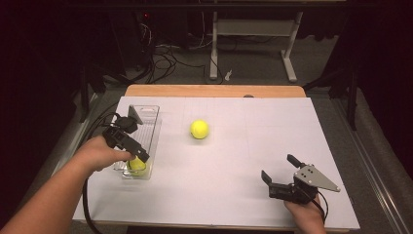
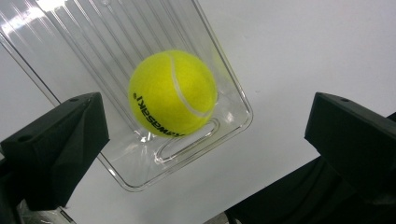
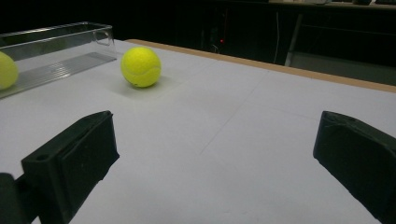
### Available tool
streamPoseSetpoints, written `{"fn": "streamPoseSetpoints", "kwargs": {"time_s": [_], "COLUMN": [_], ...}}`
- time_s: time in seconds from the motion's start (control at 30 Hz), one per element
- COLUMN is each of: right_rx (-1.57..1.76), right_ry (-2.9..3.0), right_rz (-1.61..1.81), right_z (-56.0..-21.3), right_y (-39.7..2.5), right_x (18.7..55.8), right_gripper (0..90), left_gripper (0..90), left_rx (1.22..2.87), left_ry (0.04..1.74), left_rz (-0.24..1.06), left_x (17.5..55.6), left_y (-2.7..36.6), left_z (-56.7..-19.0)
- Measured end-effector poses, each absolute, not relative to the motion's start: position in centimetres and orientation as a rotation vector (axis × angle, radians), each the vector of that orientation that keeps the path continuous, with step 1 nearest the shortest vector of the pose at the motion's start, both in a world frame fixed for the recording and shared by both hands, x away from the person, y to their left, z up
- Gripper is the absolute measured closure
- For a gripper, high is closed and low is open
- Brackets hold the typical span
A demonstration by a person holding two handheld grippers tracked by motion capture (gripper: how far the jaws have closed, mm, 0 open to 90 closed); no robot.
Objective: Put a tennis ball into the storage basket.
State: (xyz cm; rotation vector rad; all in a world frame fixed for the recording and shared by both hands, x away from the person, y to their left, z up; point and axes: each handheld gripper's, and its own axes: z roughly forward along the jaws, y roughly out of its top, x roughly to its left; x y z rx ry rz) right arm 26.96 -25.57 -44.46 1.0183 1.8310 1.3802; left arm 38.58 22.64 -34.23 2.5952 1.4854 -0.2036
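**One ball in the tray, one loose on the table**

From the high view I take the clear tray (image 1: 146,127) as my landmark; its long axis runs away from me. My left gripper (image 1: 138,154) hangs over the tray's near end, right above the tennis ball in the tray (image 1: 137,165). The loose tennis ball (image 1: 199,129) sits on the white table (image 1: 253,146) just to the right of the tray's far half. My right gripper (image 1: 277,171) rests well to the right of the tray, near the table's front edge, jaws spread and empty.

In the left gripper view the jaws stand wide apart with nothing between them; the ball in the tray (image 2: 173,93) lies below, against the tray's (image 2: 233,126) end wall by the handle slot.

In the right gripper view the jaws are spread too, and the loose ball (image 3: 141,66) lies ahead and to the left, beside the tray's (image 3: 60,37) far corner. Bare table lies between. I judge the left gripper nearer to it, though the tray wall stands in that path; the right has the open run.
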Motion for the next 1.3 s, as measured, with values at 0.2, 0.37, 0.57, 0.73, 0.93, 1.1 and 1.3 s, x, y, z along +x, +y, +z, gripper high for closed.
{"fn": "streamPoseSetpoints", "kwargs": {"time_s": [0.2, 0.37, 0.57, 0.73, 0.93, 1.1, 1.3], "right_rx": [1.024, 1.018, 1.019, 1.019, 1.018, 1.018, 1.016], "right_ry": [1.831, 1.832, 1.828, 1.83, 1.83, 1.831, 1.831], "right_rz": [1.382, 1.382, 1.383, 1.383, 1.385, 1.384, 1.384], "right_z": [-44.5, -44.5, -44.4, -44.5, -44.5, -44.5, -44.5], "right_y": [-25.6, -25.5, -25.5, -25.5, -25.5, -25.5, -25.4], "right_x": [27.0, 26.9, 26.9, 26.9, 26.9, 27.0, 27.0], "right_gripper": [0.3, 0.3, 0.3, 0.3, 0.3, 0.3, 0.3], "left_gripper": [0.7, 0.7, 0.6, 0.7, 0.7, 0.7, 0.7], "left_rx": [2.591, 2.581, 2.58, 2.581, 2.608, 2.618, 2.631], "left_ry": [1.49, 1.488, 1.478, 1.475, 1.455, 1.439, 1.399], "left_rz": [-0.204, -0.21, -0.209, -0.207, -0.208, -0.21, -0.216], "left_x": [38.5, 38.5, 38.4, 38.3, 38.3, 38.3, 38.2], "left_y": [22.3, 22.2, 21.8, 21.5, 20.6, 19.7, 18.4], "left_z": [-33.9, -33.9, -33.9, -33.8, -33.9, -34.0, -33.9]}}
